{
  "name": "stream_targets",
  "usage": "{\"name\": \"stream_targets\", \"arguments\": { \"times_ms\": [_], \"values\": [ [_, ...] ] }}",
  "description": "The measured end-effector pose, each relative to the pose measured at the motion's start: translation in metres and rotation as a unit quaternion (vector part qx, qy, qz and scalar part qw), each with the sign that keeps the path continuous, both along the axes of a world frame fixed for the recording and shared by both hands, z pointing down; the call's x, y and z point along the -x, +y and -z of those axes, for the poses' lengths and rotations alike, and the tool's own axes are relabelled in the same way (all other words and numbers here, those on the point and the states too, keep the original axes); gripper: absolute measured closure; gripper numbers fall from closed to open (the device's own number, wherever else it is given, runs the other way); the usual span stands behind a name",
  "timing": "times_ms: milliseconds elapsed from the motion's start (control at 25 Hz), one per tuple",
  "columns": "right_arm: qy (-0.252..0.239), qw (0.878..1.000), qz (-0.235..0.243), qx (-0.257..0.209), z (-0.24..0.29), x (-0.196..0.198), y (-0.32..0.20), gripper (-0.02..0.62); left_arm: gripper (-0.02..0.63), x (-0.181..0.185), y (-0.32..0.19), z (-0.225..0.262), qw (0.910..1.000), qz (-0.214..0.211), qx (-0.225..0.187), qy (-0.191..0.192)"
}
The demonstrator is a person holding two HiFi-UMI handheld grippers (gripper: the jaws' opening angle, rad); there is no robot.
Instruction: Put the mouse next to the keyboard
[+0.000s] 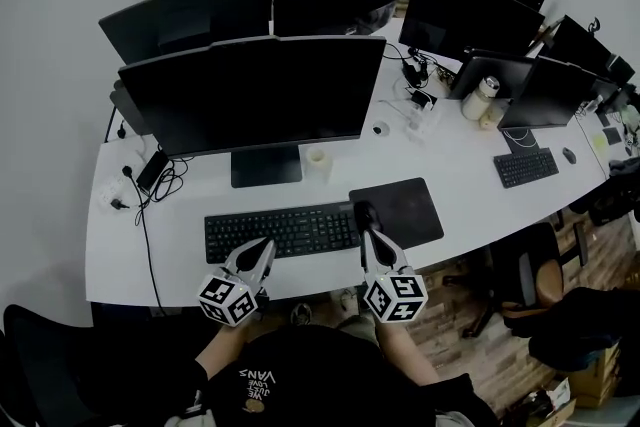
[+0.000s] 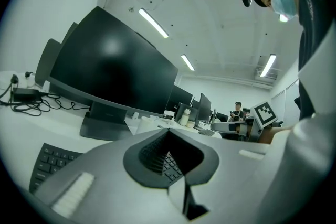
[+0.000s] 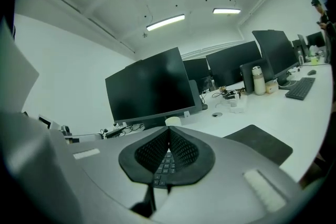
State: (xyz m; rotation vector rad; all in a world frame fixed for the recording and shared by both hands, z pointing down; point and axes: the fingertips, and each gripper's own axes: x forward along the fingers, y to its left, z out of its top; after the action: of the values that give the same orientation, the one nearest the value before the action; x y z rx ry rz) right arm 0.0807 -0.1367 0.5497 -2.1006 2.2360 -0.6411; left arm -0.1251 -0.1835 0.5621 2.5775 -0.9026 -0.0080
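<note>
A black keyboard (image 1: 280, 232) lies in front of the big monitor. A dark mouse (image 1: 364, 212) rests just off the keyboard's right end, at the left edge of a black mouse pad (image 1: 402, 209). My right gripper (image 1: 369, 237) hovers just on the near side of the mouse, shut with nothing between its pads (image 3: 181, 149). My left gripper (image 1: 268, 246) is over the keyboard's near edge, also shut and empty, its tips meeting in the left gripper view (image 2: 168, 131). The right gripper view shows the mouse pad (image 3: 258, 144) and keyboard keys (image 3: 165, 165), while the mouse is hidden.
A large monitor (image 1: 255, 100) stands behind the keyboard, with a small white cup (image 1: 318, 161) beside its foot. Cables and a power brick (image 1: 150, 175) lie at the left. Farther right are a white bottle (image 1: 480, 98), a second keyboard (image 1: 525, 167) and an office chair (image 1: 530, 265).
</note>
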Motion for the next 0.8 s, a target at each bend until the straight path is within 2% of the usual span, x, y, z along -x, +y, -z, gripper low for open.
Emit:
{"name": "stream_targets", "arguments": {
  "times_ms": [280, 560, 800],
  "values": [
    [0.006, 0.999, 0.044, 0.013, 0.002, -0.006, 0.021, 0.59, 0.604, -0.018, 0.021, 0.009, 0.9995, 0.028, -0.006, 0.01],
    [0.005, 0.998, 0.069, 0.001, 0.012, -0.019, 0.053, 0.591, 0.604, -0.045, 0.061, 0.015, 0.9992, 0.035, -0.009, 0.018],
    [-0.005, 0.996, 0.085, 0.008, 0.004, -0.023, 0.089, 0.591, 0.604, -0.056, 0.104, 0.012, 0.9994, 0.034, -0.006, 0.002]
  ]
}}
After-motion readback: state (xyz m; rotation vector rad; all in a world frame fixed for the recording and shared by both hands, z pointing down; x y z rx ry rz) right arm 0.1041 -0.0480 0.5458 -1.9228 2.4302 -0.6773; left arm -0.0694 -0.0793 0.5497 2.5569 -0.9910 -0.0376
